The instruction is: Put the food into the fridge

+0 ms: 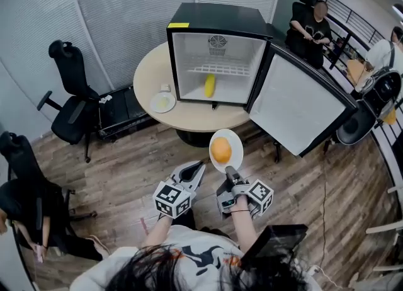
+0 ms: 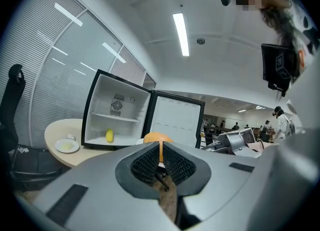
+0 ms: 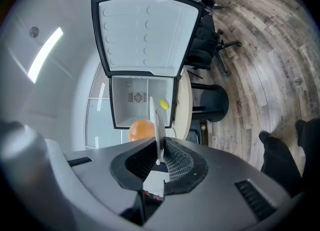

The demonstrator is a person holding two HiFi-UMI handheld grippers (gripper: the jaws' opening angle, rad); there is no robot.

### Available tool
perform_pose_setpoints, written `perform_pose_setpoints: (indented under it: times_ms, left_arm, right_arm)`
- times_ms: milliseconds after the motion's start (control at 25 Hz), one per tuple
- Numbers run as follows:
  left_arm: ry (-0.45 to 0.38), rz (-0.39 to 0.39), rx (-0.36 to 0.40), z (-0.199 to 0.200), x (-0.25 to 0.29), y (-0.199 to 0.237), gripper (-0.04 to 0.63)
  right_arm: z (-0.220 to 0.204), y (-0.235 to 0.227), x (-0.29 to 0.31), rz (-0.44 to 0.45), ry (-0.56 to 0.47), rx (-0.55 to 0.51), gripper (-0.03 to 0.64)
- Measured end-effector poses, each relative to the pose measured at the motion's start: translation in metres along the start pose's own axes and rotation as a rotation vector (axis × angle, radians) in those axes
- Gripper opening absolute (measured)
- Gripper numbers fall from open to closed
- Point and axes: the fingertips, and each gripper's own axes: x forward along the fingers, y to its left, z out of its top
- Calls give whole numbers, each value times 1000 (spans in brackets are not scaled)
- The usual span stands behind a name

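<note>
Steadiness matters: the right gripper (image 1: 229, 171), jaws clenched on the rim of the plate (image 1: 237, 147), should hold it level so the orange (image 1: 220, 150) reaches the open fridge (image 1: 217, 22) on the worktop (image 1: 151, 72); the left gripper (image 1: 191, 174) has its jaws closed, empty.

No legible writing
The yellow sticker (image 1: 178, 25) on the fridge (image 1: 217, 17) top is too small to read.

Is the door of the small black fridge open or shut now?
Open: the small black fridge has its door swung wide, showing the white interior.
</note>
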Motion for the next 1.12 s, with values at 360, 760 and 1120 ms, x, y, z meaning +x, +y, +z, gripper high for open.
perform_pose_setpoints:
  times_ms: [360,760,1120]
  left_arm:
    - [-9,-24,14,17,37,71,12]
    - [4,-74,9,48,87,181,12]
    - [18,-144,4,67,120,240,12]
  right_arm:
    - [10,17,73,5,-12,6,40]
    - [18,59,187,4,-43,13,40]
    - [44,100,273,8,-109,36,41]
